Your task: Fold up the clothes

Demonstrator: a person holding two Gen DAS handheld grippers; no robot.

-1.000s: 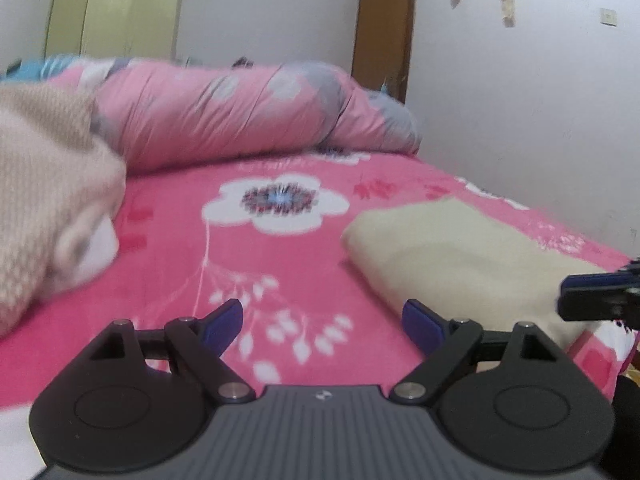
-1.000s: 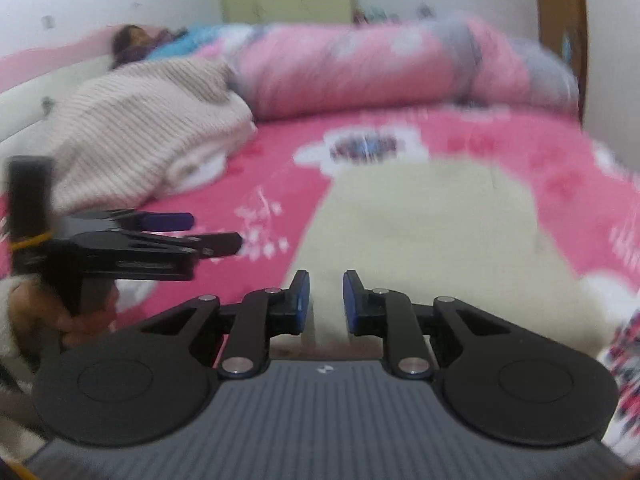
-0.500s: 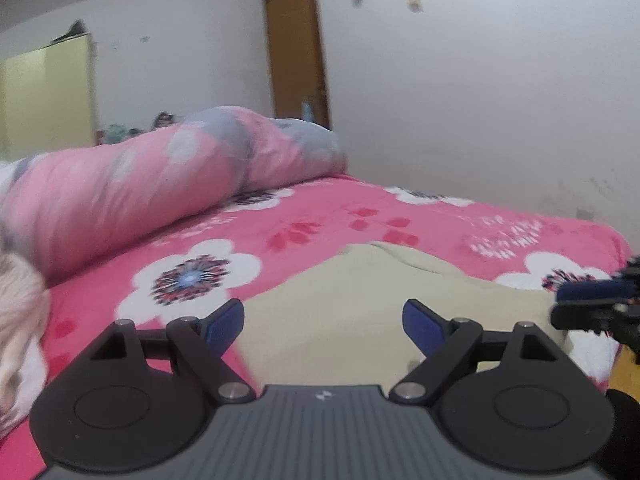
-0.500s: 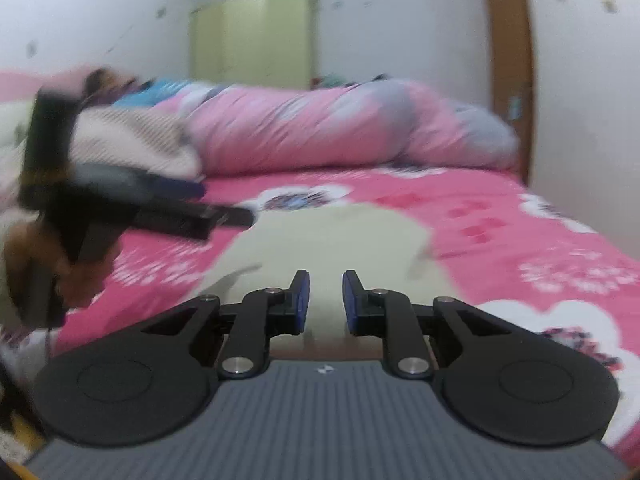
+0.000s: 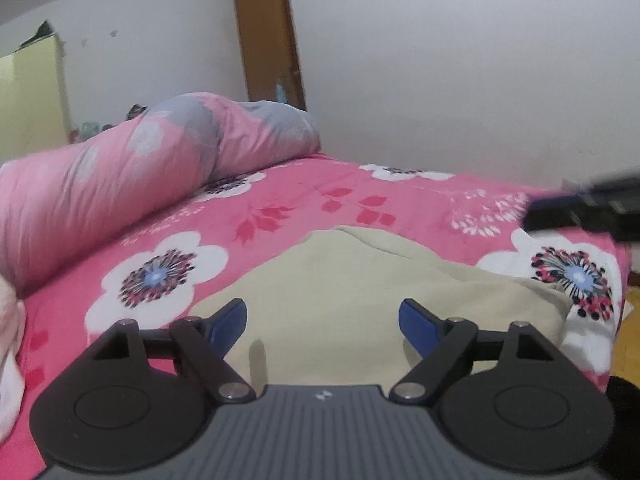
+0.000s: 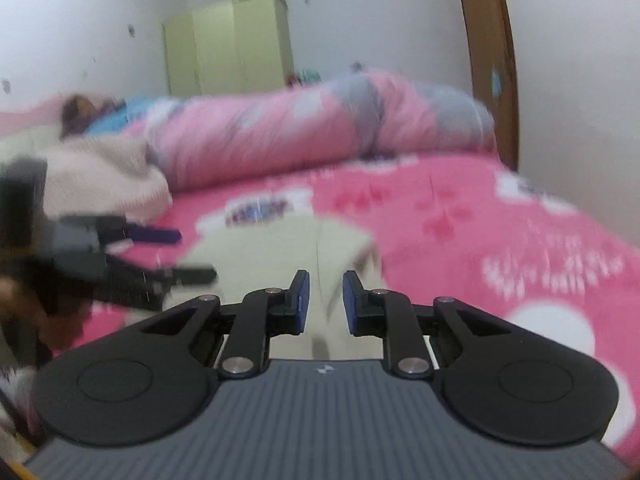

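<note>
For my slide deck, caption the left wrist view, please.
Left gripper, fingers apart, over a folded cream garment on a pink floral bedsheet.

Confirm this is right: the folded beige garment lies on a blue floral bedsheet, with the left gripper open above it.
Not quite: the bedsheet is pink with floral print, not blue, as the left wrist view shows. The folded beige garment does lie on it, with the left gripper open above it.
</note>
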